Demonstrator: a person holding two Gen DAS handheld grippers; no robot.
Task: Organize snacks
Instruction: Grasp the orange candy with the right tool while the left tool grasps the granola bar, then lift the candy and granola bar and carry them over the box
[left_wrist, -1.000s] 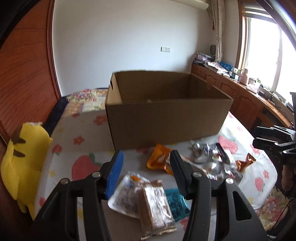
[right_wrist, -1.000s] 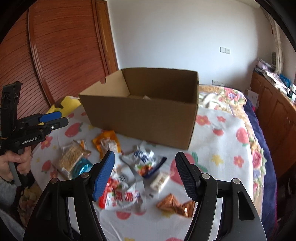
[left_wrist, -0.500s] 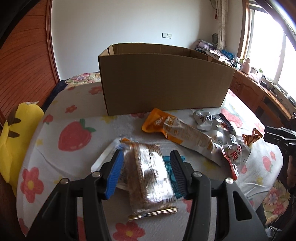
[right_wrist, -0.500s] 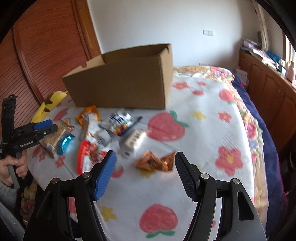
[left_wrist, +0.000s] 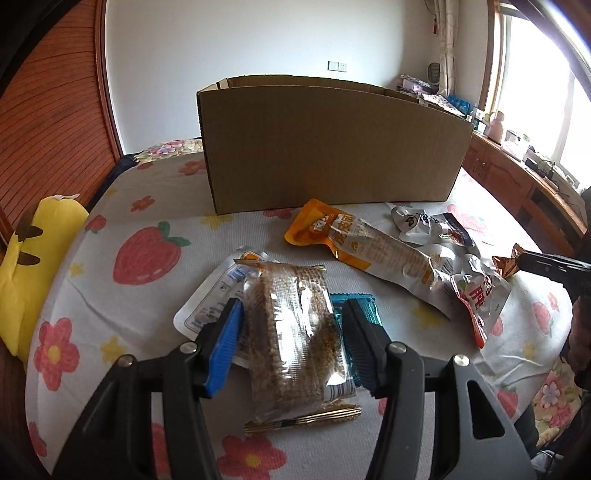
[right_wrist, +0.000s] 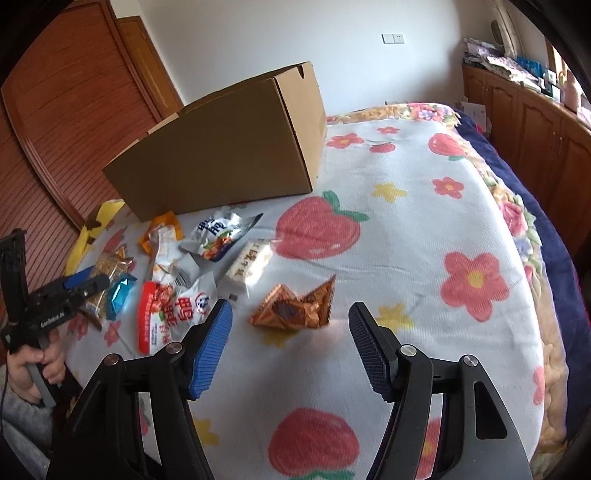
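The left gripper (left_wrist: 291, 345) straddles the clear-wrapped grain bar (left_wrist: 295, 339); its fingers are opening, the blue one touching, the black one just off. The bar lies on the bed (left_wrist: 122, 295), long axis running away toward the cardboard box (left_wrist: 332, 147). The right gripper (right_wrist: 290, 345) stands wide, empty, before the copper-foil snack (right_wrist: 295, 310).

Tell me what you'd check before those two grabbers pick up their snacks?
1. Clear-wrapped grain bar sits between the left gripper fingers: ok.
2. Left pads pressing on it: not ok; jaws are opening.
3. Orange foil wrapper lies ahead of the right gripper: ok.
4. Right jaws open around it: ok, nothing gripped.
5. Cardboard box open on top: ok.
6. Room inside the box: cannot tell.
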